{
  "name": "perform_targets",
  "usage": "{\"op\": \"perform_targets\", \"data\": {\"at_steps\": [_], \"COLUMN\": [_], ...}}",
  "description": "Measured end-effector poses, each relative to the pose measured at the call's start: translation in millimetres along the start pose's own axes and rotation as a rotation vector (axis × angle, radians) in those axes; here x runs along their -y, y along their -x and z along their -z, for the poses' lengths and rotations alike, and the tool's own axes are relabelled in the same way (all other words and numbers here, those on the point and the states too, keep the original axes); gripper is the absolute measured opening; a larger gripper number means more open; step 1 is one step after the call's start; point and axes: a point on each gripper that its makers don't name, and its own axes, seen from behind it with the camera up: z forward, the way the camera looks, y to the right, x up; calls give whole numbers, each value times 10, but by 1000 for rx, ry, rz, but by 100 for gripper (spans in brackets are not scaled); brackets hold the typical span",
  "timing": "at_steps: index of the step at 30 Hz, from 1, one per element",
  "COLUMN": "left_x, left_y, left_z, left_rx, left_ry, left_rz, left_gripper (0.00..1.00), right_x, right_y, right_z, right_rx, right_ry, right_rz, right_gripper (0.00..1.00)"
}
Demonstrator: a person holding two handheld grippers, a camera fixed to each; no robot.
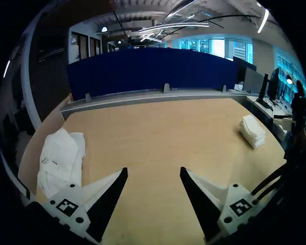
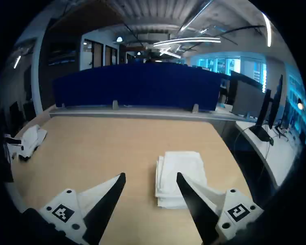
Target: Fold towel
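Nearest, left gripper (image 1: 153,169) and right gripper (image 2: 150,174) both hang above the table (image 1: 161,130) with fingers spread wide and nothing between them. A folded stack (image 2: 179,175) lies just ahead of the right gripper, near the table's right edge. An unfolded white pile (image 1: 61,161) sits at the left edge, well apart from the stack. I judge some towels are done, and the pile is left to fold. Both heaps lie straight on the table, not in any bin.
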Motion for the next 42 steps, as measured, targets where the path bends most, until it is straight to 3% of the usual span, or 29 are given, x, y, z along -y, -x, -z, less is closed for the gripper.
{"op": "perform_targets", "data": {"at_steps": [5,8,13,20,26,42], "left_x": [38,55,122,188,279,383], "left_y": [-68,-120,-322,-870,-1172,-1260], "left_z": [-15,-21,-11,151,250,235], "left_rx": [-22,-45,-128,-347,-465,-525], "left_ry": [-5,-9,-30,-45,-80,-105], "left_rz": [14,27,43,68,93,89], "left_gripper": [95,95,95,95,95,95], "right_x": [39,53,105,262,365,574], "right_y": [-381,-439,-495,-657,-744,-950], "right_z": [227,295,305,307,267,174], "right_rx": [-176,-217,-226,-267,-290,-309], "right_ry": [27,38,42,56,78,49], "right_rz": [-42,-61,-62,-33,-15,12], "right_gripper": [98,98,98,98,98,98]}}
